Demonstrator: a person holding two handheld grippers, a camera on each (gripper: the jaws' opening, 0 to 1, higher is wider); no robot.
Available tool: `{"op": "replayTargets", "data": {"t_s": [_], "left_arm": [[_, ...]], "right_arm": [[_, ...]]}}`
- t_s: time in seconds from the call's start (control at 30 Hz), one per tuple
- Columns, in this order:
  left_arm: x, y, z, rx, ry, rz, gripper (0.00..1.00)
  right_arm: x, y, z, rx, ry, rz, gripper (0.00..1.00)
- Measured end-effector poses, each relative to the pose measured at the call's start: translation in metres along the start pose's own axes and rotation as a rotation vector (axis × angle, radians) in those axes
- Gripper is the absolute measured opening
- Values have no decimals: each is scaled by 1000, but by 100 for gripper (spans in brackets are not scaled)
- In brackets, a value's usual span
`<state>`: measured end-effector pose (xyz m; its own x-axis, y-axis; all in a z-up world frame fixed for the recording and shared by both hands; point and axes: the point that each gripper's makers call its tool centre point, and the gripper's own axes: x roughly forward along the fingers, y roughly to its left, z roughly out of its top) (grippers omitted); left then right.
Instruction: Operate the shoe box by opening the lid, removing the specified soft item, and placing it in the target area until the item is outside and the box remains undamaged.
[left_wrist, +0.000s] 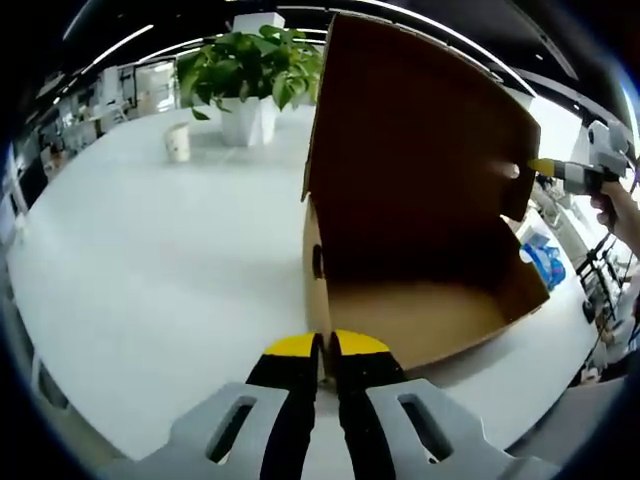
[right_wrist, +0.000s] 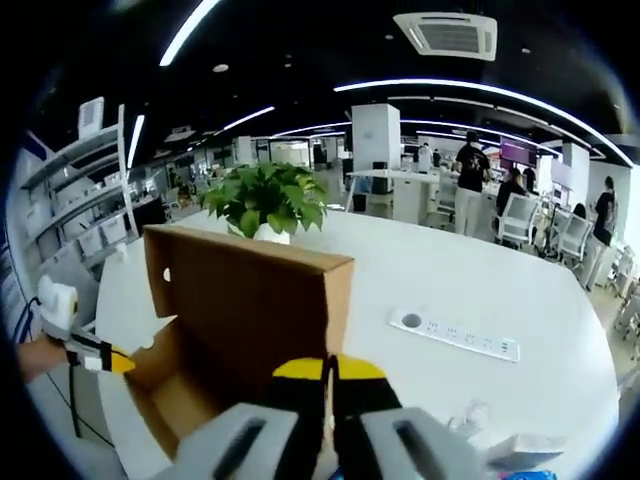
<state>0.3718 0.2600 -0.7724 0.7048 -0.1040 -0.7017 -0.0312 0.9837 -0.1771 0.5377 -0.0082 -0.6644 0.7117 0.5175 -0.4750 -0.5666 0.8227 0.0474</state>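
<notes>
While its yellow-tipped jaws stand almost together on the near wall edge of the shoe box (left_wrist: 420, 320), the left hand-held gripper (left_wrist: 326, 350) seems to pinch that cardboard. The right hand-held gripper (right_wrist: 328, 372) has its jaws nearly closed at the box's raised lid (right_wrist: 250, 300); whether it clamps it, I cannot tell. The box stands open on the white worktop (left_wrist: 150, 250). No soft item is visible inside. A potted plant (left_wrist: 250, 70) and a paper cup (left_wrist: 178, 140) stand farther away.
</notes>
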Motion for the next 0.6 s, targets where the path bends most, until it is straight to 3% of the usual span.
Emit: {"op": "replayTargets", "data": {"t_s": [0.6], "left_arm": [[0,1,0,16,-2,-7,4]], "right_arm": [[-16,9,-13,-17,-37,7,0]]}}
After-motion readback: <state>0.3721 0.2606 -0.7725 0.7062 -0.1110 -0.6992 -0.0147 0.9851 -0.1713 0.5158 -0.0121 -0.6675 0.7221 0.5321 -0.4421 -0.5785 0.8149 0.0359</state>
